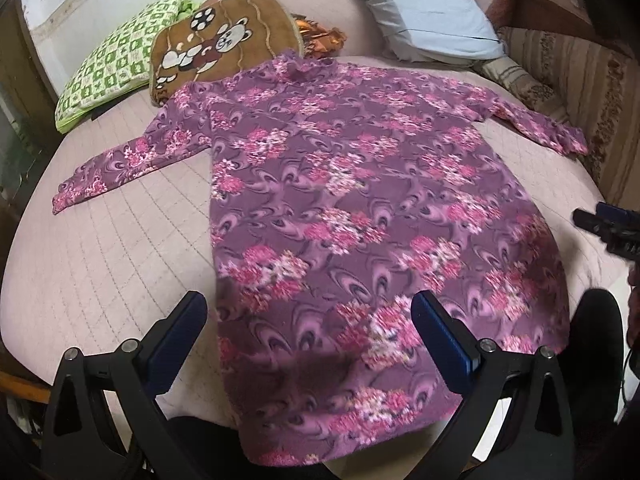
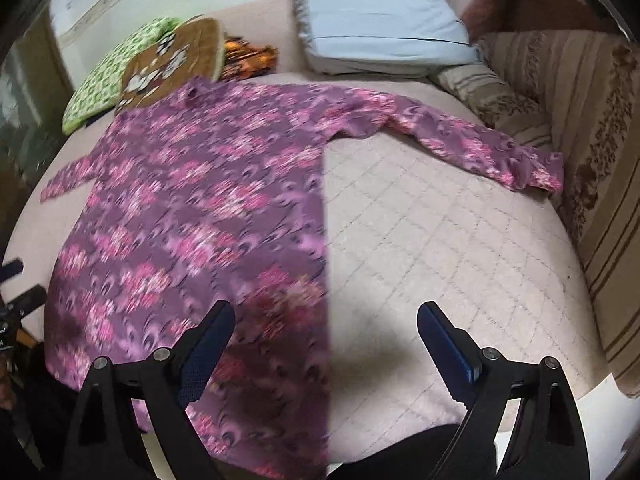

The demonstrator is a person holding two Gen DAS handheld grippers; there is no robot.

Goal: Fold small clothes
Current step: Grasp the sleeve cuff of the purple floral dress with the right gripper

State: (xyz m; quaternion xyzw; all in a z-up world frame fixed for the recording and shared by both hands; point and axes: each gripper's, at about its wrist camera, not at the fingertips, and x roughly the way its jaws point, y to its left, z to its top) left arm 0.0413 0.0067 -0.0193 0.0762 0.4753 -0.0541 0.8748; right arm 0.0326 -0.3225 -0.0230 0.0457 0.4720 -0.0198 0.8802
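A purple long-sleeved dress with pink flowers (image 1: 360, 208) lies flat and spread out on the pale quilted bed (image 1: 112, 248), collar far, hem near, both sleeves stretched out to the sides. My left gripper (image 1: 310, 312) is open and empty, hovering above the dress's lower left edge. My right gripper (image 2: 326, 320) is open and empty above the dress's (image 2: 192, 208) lower right edge, where cloth meets bed (image 2: 440, 232). The right gripper also shows at the right edge of the left wrist view (image 1: 612, 228).
A green patterned pillow (image 1: 116, 68), a brown teddy-bear cushion (image 1: 216, 48) and a light blue pillow (image 1: 420, 8) lie at the bed's far end. A striped, flowered blanket (image 2: 580, 128) is piled along the right side. The bed's near edge is just below the hem.
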